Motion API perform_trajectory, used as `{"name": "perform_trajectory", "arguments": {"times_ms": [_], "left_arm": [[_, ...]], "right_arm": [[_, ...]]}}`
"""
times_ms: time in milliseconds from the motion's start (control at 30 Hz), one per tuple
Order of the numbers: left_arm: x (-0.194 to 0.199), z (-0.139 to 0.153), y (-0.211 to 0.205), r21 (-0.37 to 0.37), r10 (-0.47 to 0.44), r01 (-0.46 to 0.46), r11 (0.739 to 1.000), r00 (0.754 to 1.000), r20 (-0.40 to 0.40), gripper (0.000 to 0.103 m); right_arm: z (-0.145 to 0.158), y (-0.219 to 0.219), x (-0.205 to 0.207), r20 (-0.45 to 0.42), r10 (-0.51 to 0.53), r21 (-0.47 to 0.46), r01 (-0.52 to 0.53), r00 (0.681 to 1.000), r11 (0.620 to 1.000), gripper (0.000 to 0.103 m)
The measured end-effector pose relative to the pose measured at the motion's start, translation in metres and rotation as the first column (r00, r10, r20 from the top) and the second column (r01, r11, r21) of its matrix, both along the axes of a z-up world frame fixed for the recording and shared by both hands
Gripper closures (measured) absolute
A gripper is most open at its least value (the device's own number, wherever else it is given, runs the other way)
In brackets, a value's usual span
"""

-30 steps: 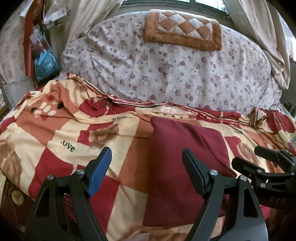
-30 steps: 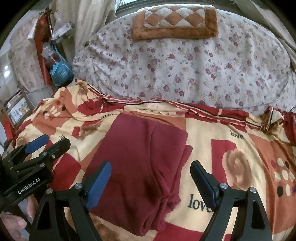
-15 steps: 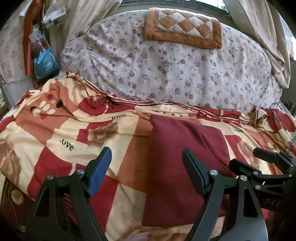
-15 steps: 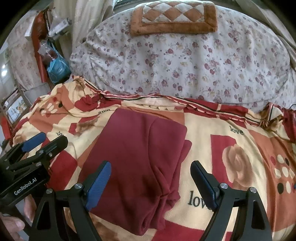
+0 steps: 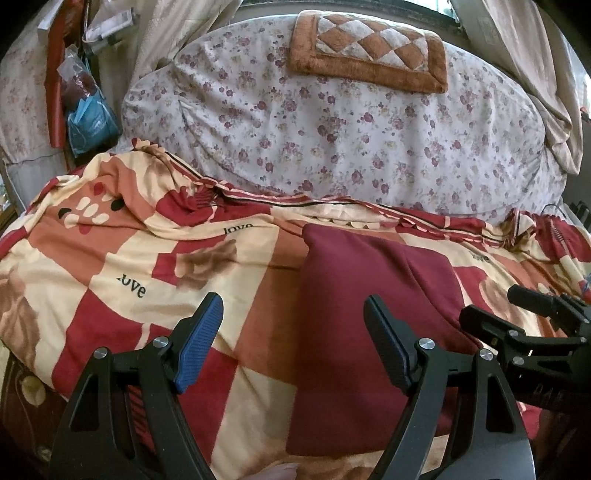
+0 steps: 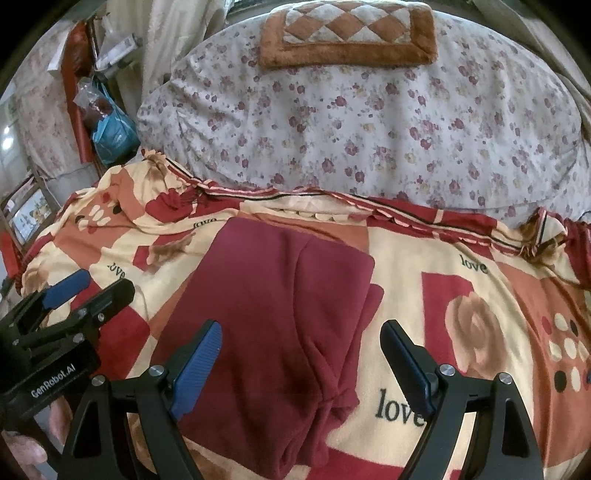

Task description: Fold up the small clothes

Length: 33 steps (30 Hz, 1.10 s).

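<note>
left gripper (image 5: 291, 347) "genrobot.ai" and right gripper (image 6: 301, 354) gape empty; blanket (image 6: 469, 264) reads "love"

A folded maroon garment (image 5: 373, 291) is lying flat on a patchwork blanket (image 5: 147, 266). The left gripper (image 5: 293, 347) is hovering above its near edge, jaws standing wide with nothing between them. The right gripper (image 5: 517, 310) is showing at the right edge.

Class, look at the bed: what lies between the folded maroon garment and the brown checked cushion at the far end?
Both wrist views show the patterned blanket's frilled edge beyond the maroon garment, then bare floral sheet up to the cushion.
</note>
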<state>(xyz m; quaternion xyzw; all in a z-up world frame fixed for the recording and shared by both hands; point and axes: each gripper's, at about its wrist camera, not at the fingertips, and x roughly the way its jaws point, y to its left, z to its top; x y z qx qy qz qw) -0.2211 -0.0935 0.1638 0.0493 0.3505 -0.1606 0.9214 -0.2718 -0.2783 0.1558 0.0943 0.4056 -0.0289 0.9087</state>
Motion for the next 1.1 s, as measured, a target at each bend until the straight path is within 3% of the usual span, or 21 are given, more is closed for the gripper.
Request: {"name": "perform_trajectory", "arguments": {"times_ms": [1100], "left_arm": [[0.027, -0.02, -0.004, 0.001, -0.009, 0.009, 1.0, 0.999, -0.053, 0.024]], "right_arm": [[-0.015, 0.001, 0.023, -0.045, -0.001, 0.014, 0.002, 0.999, 1.0, 0.017]]}}
